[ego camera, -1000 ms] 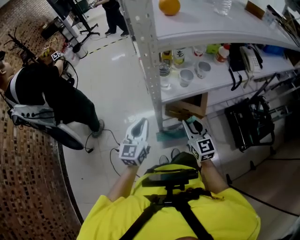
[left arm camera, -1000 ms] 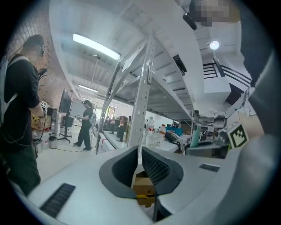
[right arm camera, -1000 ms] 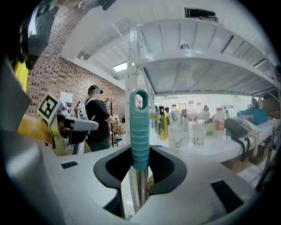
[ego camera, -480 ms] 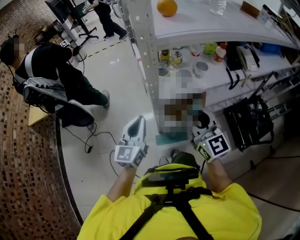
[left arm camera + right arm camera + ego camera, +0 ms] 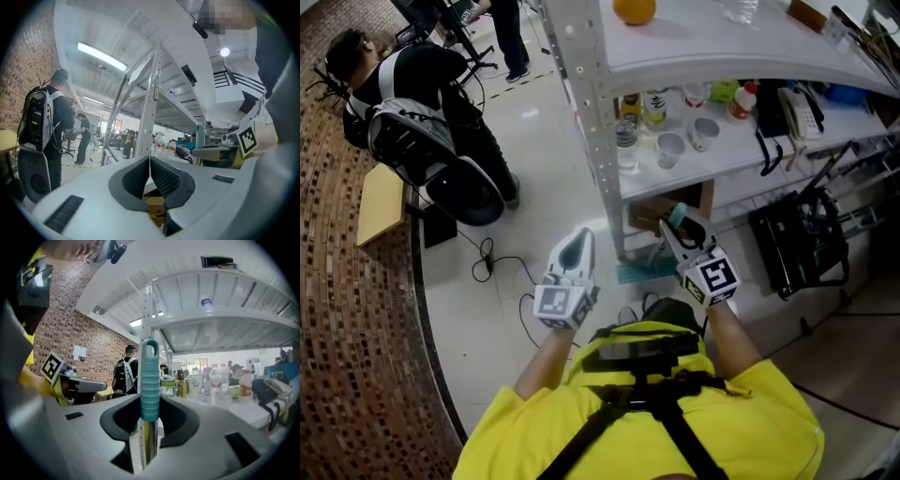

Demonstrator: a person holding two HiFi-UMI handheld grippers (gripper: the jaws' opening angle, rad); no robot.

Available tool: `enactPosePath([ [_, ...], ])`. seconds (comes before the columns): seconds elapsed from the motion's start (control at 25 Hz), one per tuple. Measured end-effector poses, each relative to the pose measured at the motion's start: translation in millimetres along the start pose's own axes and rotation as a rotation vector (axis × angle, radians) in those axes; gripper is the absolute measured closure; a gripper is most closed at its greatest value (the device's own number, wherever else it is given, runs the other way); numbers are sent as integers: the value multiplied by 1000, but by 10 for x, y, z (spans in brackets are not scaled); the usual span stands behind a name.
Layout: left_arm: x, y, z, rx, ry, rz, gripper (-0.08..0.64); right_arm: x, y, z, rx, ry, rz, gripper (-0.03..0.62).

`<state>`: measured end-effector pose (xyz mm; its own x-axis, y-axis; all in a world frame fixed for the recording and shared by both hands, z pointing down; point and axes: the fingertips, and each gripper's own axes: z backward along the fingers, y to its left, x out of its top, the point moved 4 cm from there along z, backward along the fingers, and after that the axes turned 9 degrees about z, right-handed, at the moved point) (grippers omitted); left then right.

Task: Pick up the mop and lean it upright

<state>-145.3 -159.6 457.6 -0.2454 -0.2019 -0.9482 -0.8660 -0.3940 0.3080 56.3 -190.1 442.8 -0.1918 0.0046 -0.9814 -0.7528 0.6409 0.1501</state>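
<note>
The mop's ribbed teal handle end and its metal pole stand upright between the pads of my right gripper, which is shut on them. In the head view the right gripper holds the handle tip close to the rack's white post. A teal mop head lies on the floor by the rack's foot. My left gripper hangs to the left, over the pale floor. Its pads meet with nothing between them.
The white metal rack carries bottles and cups on its middle shelf and an orange on top. A person in black with a backpack is at the far left. A cable lies on the floor. Black bags sit at the right.
My right gripper swung a little right with the mop handle and came back near the rack post. The person in black moved farther up and closer. My left gripper hardly moved.
</note>
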Motion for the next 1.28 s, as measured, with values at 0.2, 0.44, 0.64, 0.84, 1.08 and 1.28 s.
enactPosePath([
  [0.2, -105, -9, -308, -3, 30, -5, 548, -643, -71, -274, 3, 89, -19, 479],
  [0.44, -302, -17, -514, -7, 84, 3, 548, -1108, -51, -528, 7, 160, -32, 479],
  [0.64, -479, 11, -541, -6, 104, 1, 548, -1738, -8, -830, 16, 295, -51, 479],
  [0.84, -511, -20, -487, -20, 95, -6, 546, -2029, -3, -911, 2, 343, -62, 479],
  [1.08, -622, 68, -484, 12, 121, -3, 546, -2238, -27, -1194, 28, 411, -64, 479],
  [1.28, -693, 84, -513, 17, 139, -6, 548, -2233, -83, -1490, 35, 449, -59, 479],
])
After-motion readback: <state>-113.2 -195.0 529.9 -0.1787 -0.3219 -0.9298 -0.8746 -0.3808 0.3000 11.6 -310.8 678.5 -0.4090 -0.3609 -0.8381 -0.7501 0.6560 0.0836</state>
